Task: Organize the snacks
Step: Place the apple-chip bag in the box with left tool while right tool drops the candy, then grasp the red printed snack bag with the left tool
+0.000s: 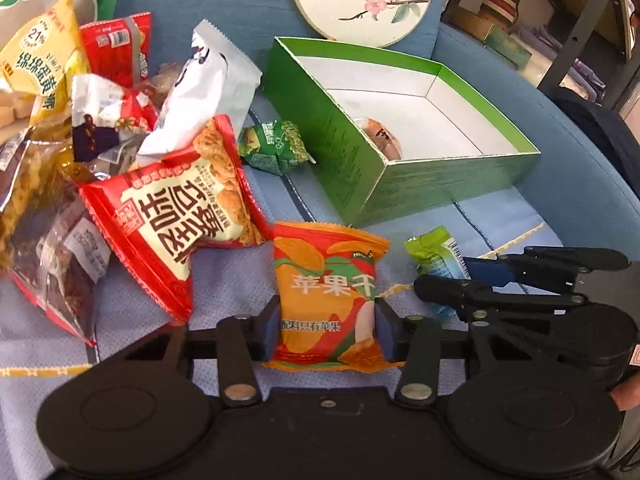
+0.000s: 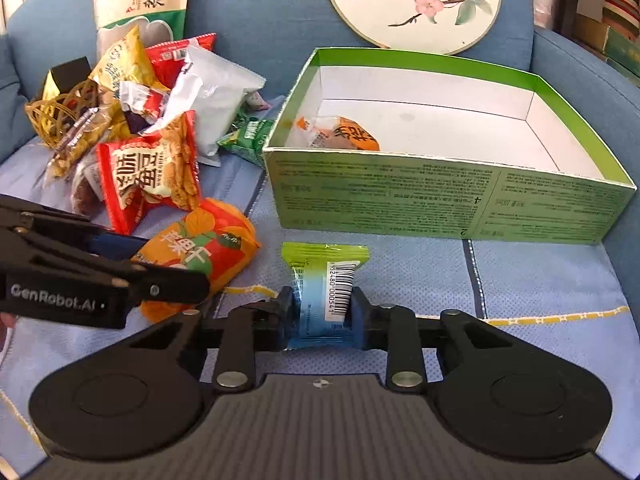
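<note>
Beside green box [image 2: 440,208], both grippers level, clamped.

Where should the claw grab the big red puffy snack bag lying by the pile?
Probably by a flat crimped end seam of the red puffy snack bag with cream label, coming from the open cushion side nearest the left claw. The middle bulges with air and looks wider than the claw's gap, while other packets crowd its far side.
</note>
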`<state>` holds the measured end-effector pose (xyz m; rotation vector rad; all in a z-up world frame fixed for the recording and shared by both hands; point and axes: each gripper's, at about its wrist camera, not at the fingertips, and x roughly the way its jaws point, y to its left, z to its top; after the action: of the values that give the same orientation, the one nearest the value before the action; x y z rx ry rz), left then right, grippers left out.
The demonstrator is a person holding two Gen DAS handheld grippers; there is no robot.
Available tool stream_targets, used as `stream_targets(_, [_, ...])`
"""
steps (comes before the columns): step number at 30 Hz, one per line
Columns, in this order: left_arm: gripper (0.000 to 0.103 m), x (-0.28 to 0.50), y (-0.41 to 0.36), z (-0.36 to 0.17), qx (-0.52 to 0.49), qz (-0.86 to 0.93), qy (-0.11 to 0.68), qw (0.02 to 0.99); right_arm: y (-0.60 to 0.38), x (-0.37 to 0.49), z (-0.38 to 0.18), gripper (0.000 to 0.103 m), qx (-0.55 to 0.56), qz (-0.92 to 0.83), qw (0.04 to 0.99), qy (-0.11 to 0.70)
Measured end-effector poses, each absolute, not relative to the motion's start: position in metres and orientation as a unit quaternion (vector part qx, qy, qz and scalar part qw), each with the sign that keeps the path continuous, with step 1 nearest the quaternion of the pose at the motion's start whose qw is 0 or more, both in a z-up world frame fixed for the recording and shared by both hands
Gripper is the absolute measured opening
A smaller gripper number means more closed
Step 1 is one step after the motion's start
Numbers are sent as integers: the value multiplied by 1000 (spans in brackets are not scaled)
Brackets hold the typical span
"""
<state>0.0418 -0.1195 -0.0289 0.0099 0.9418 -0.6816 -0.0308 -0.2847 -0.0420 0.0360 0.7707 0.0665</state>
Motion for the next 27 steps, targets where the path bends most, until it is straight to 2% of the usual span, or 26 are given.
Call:
stream_targets(4, [60, 32, -111, -16, -7, -329, 434, 839, -292, -41, -31, 49, 31, 34, 936, 348])
stream_targets(9, [60, 34, -103, 31, -39, -342, 388, 855, -314, -54, -6, 49, 68, 2, 961, 268])
stream_targets(15, [61, 62, -139, 74, -63, -345, 345, 871, -344, -33, 12, 49, 89, -55, 971, 216])
stream_targets(19, [61, 89, -173, 70, -61, -333, 346, 875, -360, -15, 12, 49, 102, -61, 970, 214])
stream_targets(27, [63, 126, -214, 35, -43, -319, 367, 873, -362, 25, -7, 49, 47, -58, 967, 242])
